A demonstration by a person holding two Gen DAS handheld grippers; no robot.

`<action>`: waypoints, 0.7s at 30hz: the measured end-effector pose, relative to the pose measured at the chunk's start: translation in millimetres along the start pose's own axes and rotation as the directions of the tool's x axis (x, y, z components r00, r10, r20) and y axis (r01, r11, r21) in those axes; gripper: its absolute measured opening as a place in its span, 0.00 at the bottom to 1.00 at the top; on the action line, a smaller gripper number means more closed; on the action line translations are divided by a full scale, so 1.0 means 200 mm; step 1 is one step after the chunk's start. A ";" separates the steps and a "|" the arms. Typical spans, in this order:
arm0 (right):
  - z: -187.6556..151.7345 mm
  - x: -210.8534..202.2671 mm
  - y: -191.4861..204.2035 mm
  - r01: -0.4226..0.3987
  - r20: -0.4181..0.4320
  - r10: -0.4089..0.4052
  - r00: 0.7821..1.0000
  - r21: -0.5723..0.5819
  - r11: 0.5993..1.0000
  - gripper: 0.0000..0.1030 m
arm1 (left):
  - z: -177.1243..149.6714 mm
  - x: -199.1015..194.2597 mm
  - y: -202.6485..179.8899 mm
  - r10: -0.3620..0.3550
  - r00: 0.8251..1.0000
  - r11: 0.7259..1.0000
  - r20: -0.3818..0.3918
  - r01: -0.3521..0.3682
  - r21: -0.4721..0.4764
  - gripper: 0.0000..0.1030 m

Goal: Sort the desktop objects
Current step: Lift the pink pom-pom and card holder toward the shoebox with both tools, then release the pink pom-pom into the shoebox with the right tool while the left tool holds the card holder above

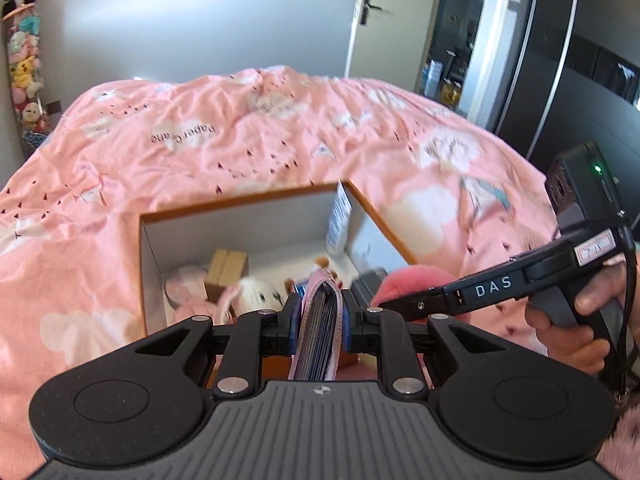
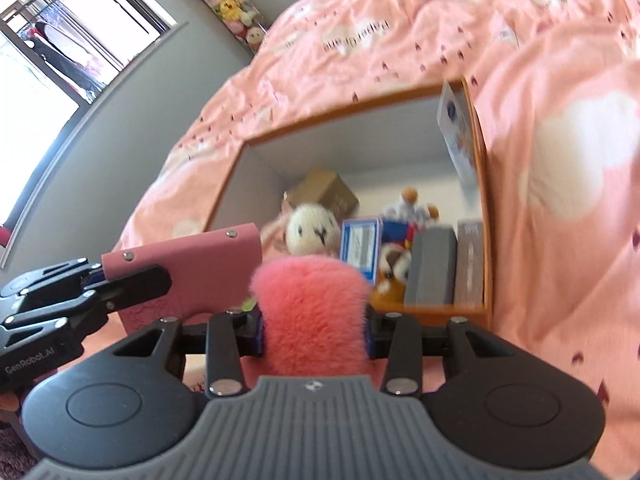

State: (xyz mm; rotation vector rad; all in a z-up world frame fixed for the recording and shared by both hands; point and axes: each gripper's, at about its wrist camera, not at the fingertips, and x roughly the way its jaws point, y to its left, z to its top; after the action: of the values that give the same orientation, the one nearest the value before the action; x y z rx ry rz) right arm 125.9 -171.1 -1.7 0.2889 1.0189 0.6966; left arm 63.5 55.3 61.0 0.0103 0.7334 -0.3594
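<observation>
Both tools loaded, both poised at the near edge of the open box [image 1: 244,204], which sits on the pink bedspread [image 1: 240,140].

Left gripper [image 1: 318,316]: fingers clamped on a pink notebook [image 1: 320,320], held on edge, spine up. Its long axis runs straight away from the tool, pointing into the box. In the right wrist view the same notebook [image 2: 192,268] shows its flat pink cover, left of the right tool.

Right gripper [image 2: 314,324]: fingers closed on a pink fluffy item [image 2: 312,312], exact shape unclear. It bulges up between the fingers.

Box interior lies just ahead and below both tools. Contents: knitted bunny [image 2: 314,230], brown carton [image 2: 324,192] at the far left, blue-and-white packet [image 2: 360,246], grey case [image 2: 432,264] upright along the right wall.

Key relation: box opening is forward and down from each held thing. Neither tool is clearly nearer. Free floor looks scarce near the front, so the notebook probably goes in edgewise. Frames slightly blurred.
</observation>
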 end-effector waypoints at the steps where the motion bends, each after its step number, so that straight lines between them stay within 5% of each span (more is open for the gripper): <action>1: 0.03 0.00 0.01 -0.002 0.010 0.002 1.000 -0.002 1.000 0.42 | 0.01 0.01 0.01 0.004 1.000 1.000 0.007 -0.004 -0.010 0.21; 18: 0.46 0.15 0.04 -0.020 0.073 0.020 0.997 -0.007 1.000 0.40 | 0.20 0.14 0.23 0.120 0.989 0.984 0.088 -0.106 -0.142 0.21; 21: 0.49 0.23 0.07 -0.056 0.059 0.055 0.997 0.001 0.998 0.30 | 0.20 0.16 0.28 0.138 0.986 0.979 0.089 -0.122 -0.162 0.21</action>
State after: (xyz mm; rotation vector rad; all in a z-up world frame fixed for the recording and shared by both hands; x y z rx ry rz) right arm 218.8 -121.1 23.7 0.3388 0.9587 0.7333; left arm 130.3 91.6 63.9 -0.1066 0.6568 -0.1753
